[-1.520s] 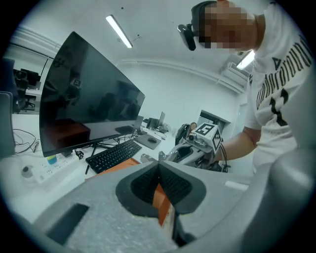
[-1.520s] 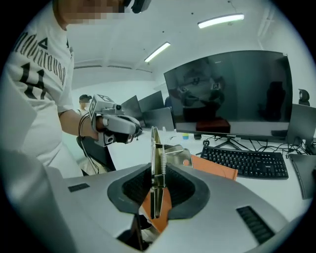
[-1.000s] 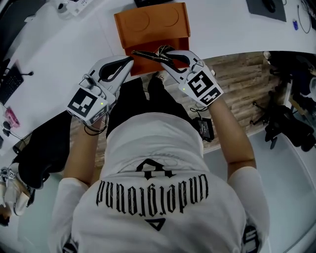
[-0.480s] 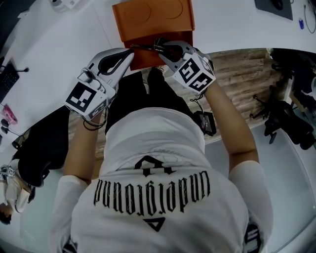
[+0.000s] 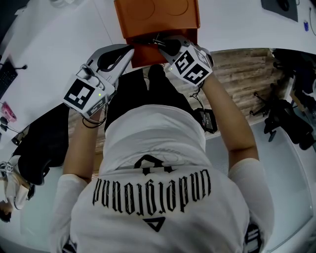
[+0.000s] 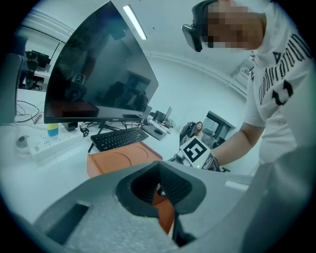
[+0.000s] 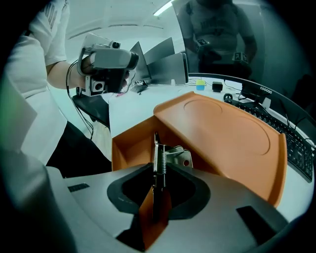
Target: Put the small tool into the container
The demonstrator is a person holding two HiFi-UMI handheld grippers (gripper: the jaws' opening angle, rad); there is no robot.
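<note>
Head view: right claw (image 5: 167, 45) reaches forward, holding small tool (image 7: 160, 159) over container (image 5: 158, 15).

Container (image 5: 158, 17) sits at the table (image 5: 59, 44) near edge, centre. Small tool (image 7: 160, 160) is between the right gripper (image 5: 160, 43) jaws, over the container's open near compartment. Left gripper (image 5: 129, 50) tips are at the container's near-left corner (apparently on its wall). Keyboard (image 6: 118, 138) lies behind the container, monitor (image 6: 98, 74) behind that.

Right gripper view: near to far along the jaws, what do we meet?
Right gripper, jaws shut on small silver metal spring tool → orange plastic container → black keyboard → dark monitor.
</note>
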